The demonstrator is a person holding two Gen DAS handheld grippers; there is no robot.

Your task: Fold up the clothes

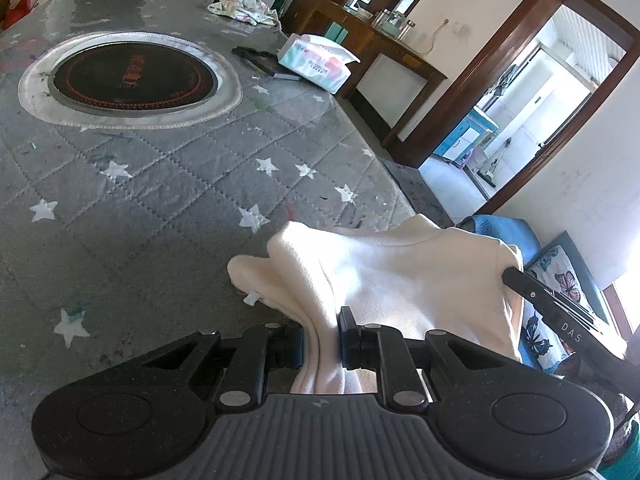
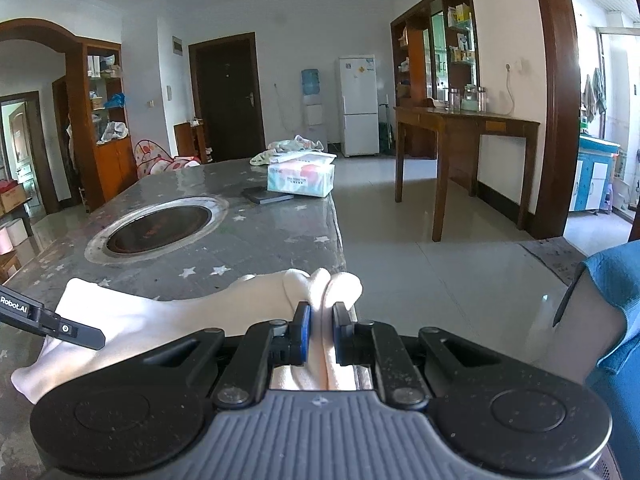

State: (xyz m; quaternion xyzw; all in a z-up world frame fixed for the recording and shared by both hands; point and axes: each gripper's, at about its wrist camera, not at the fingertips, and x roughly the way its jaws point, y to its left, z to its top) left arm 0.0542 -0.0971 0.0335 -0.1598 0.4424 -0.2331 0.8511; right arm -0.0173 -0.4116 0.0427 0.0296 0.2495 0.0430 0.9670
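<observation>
A round dark hob (image 1: 134, 76) sits sunk in the quilted, star-printed grey bench (image 1: 160, 184). At the near right edge, a soft cream fleece garment (image 1: 400, 272) hangs bunched between both claws. The left claw (image 1: 322, 340) is clamped on one thick fold; the right claw (image 2: 320, 332) pinches two rounded folds. A tissue pack (image 1: 316, 62) lies further back.

We stand in a white-walled room with a glossy pale tiled floor (image 2: 420, 248). A white fridge (image 2: 359, 106) and water dispenser (image 2: 311, 98) flank a dark wooden door (image 2: 227, 96). A wooden side table (image 2: 464, 128) lines the right wall; daylight pours through a dark-framed doorway (image 1: 532, 88).
</observation>
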